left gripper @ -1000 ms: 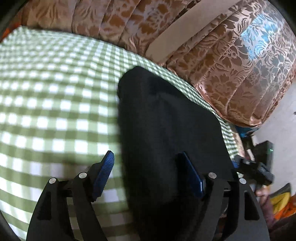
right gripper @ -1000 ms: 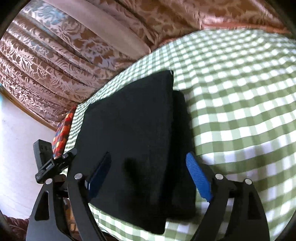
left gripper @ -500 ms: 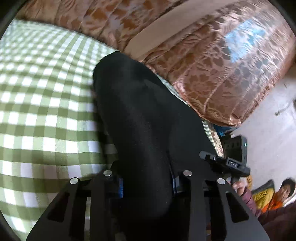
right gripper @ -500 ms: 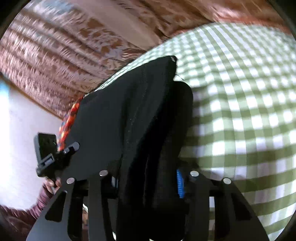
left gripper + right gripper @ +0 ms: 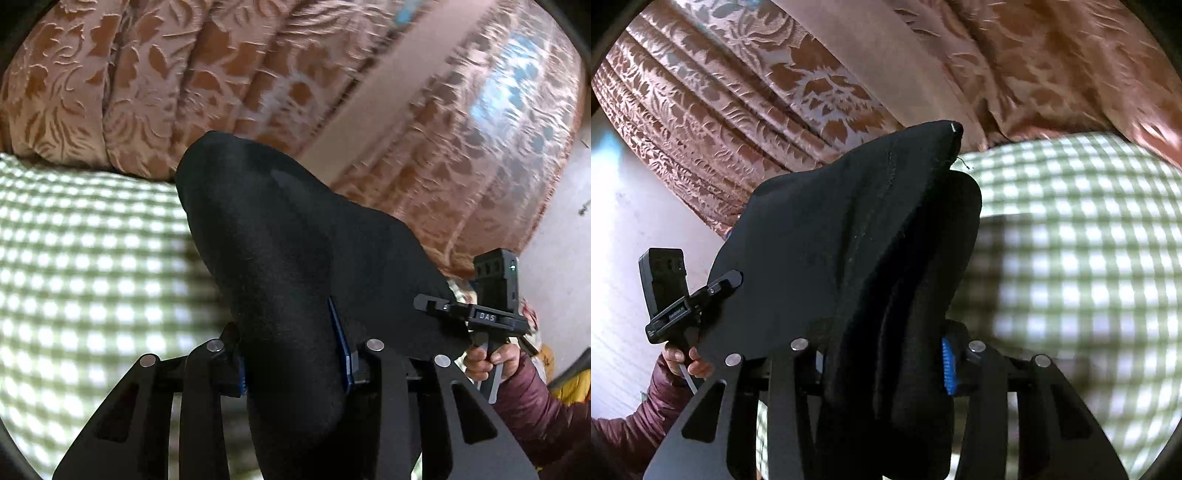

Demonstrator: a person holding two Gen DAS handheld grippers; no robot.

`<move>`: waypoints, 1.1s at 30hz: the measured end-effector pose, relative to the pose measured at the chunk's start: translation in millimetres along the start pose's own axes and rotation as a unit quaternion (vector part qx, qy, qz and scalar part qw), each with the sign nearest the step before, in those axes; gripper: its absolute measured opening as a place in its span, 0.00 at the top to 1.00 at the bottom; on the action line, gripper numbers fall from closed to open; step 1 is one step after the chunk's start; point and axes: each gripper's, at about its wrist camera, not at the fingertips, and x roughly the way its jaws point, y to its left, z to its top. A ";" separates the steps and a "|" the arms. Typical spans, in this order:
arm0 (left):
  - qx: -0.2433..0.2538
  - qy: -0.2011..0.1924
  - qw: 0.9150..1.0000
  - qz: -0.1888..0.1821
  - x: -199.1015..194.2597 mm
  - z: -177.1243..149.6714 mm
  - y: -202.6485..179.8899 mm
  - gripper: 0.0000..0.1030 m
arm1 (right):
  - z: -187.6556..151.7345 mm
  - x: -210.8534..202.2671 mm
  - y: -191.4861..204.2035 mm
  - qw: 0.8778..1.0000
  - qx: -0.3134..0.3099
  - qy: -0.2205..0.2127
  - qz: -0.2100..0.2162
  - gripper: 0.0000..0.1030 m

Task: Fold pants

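The black pants (image 5: 280,251) are folded into a thick bundle and raised off the green checked cloth. My left gripper (image 5: 293,354) is shut on the bundle's near edge, its blue pads (image 5: 341,347) pressing the fabric from both sides. In the right wrist view the same black pants (image 5: 849,236) rise ahead of me, and my right gripper (image 5: 882,362) is shut on their layered near edge, with a blue pad (image 5: 948,365) showing on the right. Each view shows the other gripper at the far side of the bundle, held by a hand in a maroon sleeve (image 5: 532,402).
The green and white checked cloth (image 5: 81,280) covers the surface below, also seen in the right wrist view as checked cloth (image 5: 1082,273). Brown patterned curtains (image 5: 155,85) hang close behind it. A pale wall (image 5: 617,229) lies to one side.
Both grippers closed on the near edge of the pants, which lay flat a second ago. The bundle has since been lifted off the cloth and carried toward the curtains.
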 end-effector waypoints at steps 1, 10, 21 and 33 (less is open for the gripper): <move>-0.005 0.000 1.000 0.006 3.0 6.3 5.1 0.65 | 6.8 7.4 -2.7 1.000 0.002 0.001 0.002 0.59; -0.110 0.047 0.991 0.054 65.6 -2.8 103.8 0.48 | -2.2 71.4 -67.8 0.997 0.068 0.021 0.010 0.42; -0.019 -0.042 0.985 0.165 13.5 -3.0 43.0 0.48 | 0.1 20.1 -7.1 0.987 -0.064 -0.026 -0.146 0.47; 0.002 -0.026 0.966 0.258 36.3 -40.8 15.2 0.48 | -31.5 54.4 2.7 0.977 -0.079 -0.022 -0.195 0.69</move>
